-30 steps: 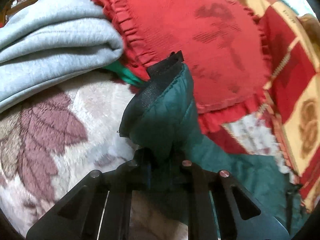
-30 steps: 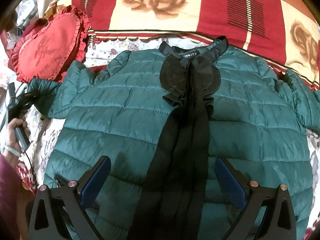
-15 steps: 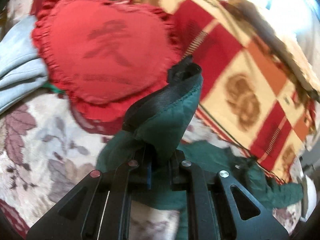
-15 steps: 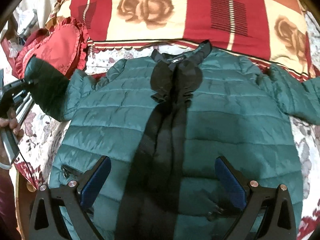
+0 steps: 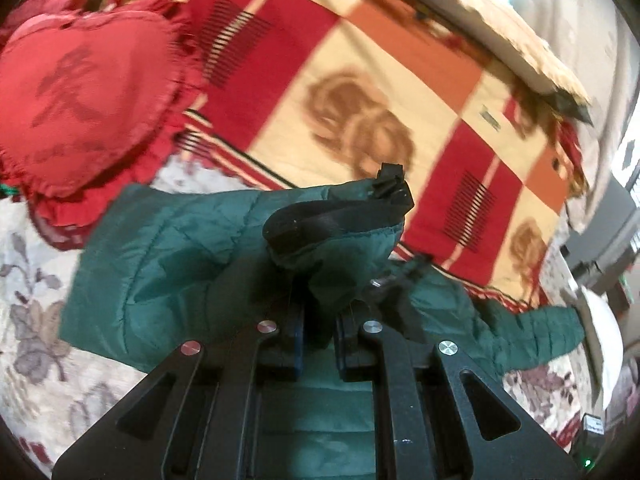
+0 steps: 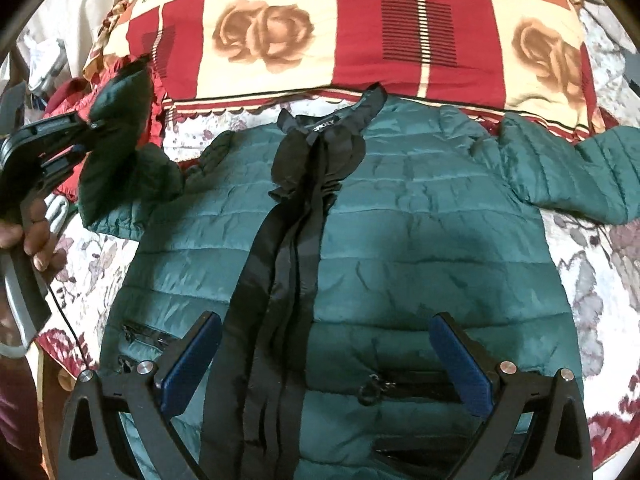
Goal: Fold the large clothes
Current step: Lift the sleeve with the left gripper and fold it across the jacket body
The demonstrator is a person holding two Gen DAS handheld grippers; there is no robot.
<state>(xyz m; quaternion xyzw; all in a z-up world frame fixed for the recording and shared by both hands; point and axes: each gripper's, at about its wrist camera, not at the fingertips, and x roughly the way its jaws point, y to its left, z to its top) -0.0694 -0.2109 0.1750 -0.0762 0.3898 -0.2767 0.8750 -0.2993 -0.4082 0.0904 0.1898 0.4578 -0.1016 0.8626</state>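
A dark green quilted jacket (image 6: 400,220) with a black front placket and collar lies face up on the floral bedspread (image 6: 92,264). My left gripper (image 5: 320,320) is shut on the black-trimmed cuff of its left sleeve (image 5: 336,236) and holds it lifted off the bed; it also shows in the right wrist view (image 6: 86,130). My right gripper (image 6: 324,364) is open and empty, hovering above the jacket's lower front. The other sleeve (image 6: 580,168) lies flat out to the right.
A red heart-shaped cushion (image 5: 76,92) lies at the left of the bed. A red, orange and cream rose-patterned blanket (image 6: 340,32) is piled behind the jacket's collar. Furniture stands beyond the bed at the right (image 5: 608,248).
My left gripper has lifted the sleeve cuff off the bed and carried it up and right, towards the jacket body. The right gripper stays open and has shifted slightly.
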